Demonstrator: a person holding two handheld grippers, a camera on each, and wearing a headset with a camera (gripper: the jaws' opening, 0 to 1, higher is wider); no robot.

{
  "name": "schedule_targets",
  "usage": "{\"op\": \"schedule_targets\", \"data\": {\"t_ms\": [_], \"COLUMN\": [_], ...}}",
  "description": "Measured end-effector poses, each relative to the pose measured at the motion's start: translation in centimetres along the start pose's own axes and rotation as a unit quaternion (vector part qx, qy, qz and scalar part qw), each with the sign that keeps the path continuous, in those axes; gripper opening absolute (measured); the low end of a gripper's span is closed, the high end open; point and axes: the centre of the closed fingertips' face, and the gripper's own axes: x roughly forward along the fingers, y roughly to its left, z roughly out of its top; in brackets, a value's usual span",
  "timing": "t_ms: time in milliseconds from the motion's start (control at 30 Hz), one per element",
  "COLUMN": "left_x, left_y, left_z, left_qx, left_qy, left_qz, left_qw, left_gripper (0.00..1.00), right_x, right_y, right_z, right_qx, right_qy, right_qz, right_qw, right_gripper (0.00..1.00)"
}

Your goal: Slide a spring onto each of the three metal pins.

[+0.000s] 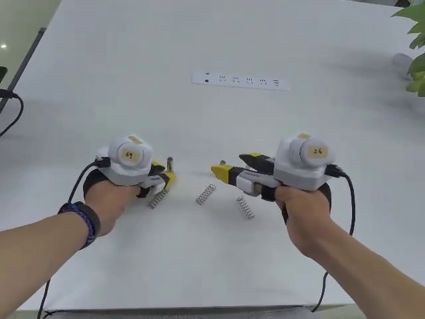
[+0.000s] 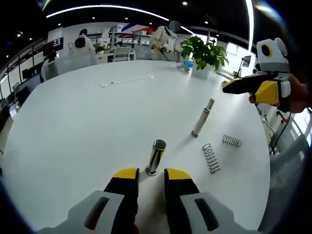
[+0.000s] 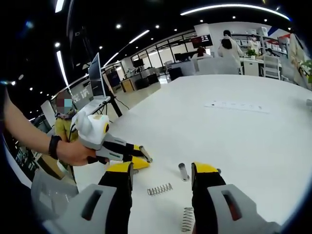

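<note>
A steel pin (image 2: pixel 155 156) stands upright just ahead of my left gripper (image 2: pixel 152 175), whose jaws are open and hold nothing. A second pin (image 2: pixel 202 117) stands farther off, with two springs (image 2: pixel 210 157) (image 2: pixel 232 141) lying flat near it. That pin (image 3: pixel 183 171) stands in front of my right gripper (image 3: pixel 163 170), between its widely open, bare jaws. In the head view the left gripper (image 1: pixel 165 177) sits beside a pin (image 1: pixel 170 163) and a spring (image 1: pixel 157 197). The right gripper (image 1: pixel 229 166) points left over two more springs (image 1: pixel 206 193) (image 1: pixel 246 207).
All of this lies on a wide white table (image 1: pixel 199 40). A white power strip (image 1: pixel 240 80) lies toward the far side. A potted plant (image 1: pixel 415 40) stands at the far right edge. Black cables trail from both grippers toward the near edge.
</note>
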Motion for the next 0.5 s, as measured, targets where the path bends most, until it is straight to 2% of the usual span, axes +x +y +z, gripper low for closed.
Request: {"op": "schedule_targets", "data": {"t_ms": [500], "left_x": [-1.7], "left_y": [0.6], "left_z": [0.4], "left_qx": [0.004], "left_qy": [-0.003], "left_qz": [0.005], "left_qw": [1.0000], "left_gripper": [0.17], "right_x": [-1.9], "right_y": [-0.7], "right_z": [-0.7], "right_qx": [0.004], "right_qy": [-0.004], "right_qz": [-0.013], "right_qw": [0.9999], "right_gripper": [0.47]}}
